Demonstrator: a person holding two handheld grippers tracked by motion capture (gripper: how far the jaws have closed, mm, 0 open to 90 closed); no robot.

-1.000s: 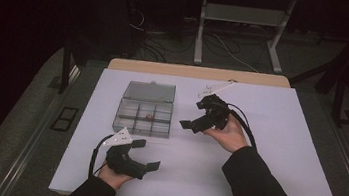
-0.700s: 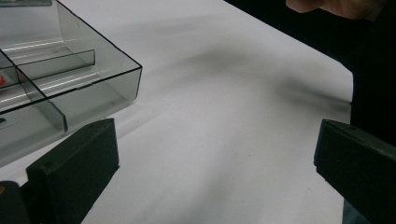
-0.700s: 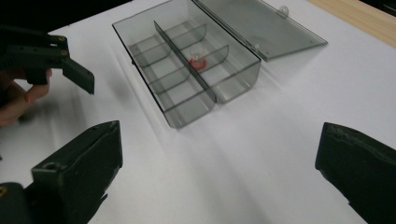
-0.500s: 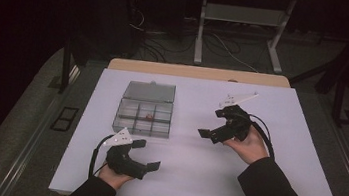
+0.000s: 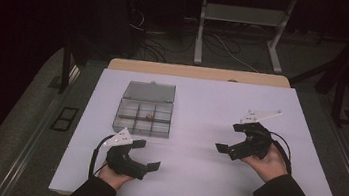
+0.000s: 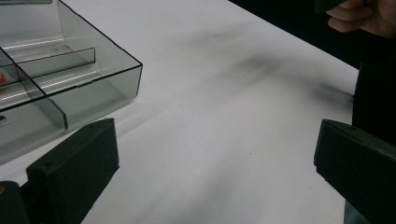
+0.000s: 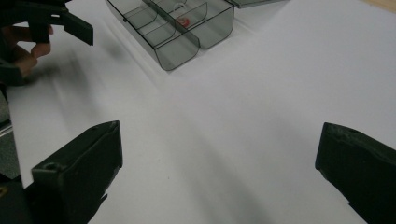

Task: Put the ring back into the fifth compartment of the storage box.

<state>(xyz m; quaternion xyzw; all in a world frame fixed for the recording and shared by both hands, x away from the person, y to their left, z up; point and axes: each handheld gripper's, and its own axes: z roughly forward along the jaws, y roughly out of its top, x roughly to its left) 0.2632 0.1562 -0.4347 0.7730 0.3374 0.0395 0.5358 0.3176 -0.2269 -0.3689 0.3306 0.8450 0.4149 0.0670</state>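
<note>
High view puts the left black hand-held gripper [image 5: 144, 154] lowest in the frame, jaws spread apart and empty, just below the clear grey plastic compartment box [image 5: 144, 117]. At centre right the right black hand-held gripper [image 5: 232, 138] hovers, jaws likewise wide and holding nothing, well apart from the box. That box sits left of centre on the white table [image 5: 202, 182], lid folded back toward the top, a small red piece [image 5: 149, 116] in a middle compartment. It looks light, stiff and slippery; I'd pinch an outer wall, gently.
</note>
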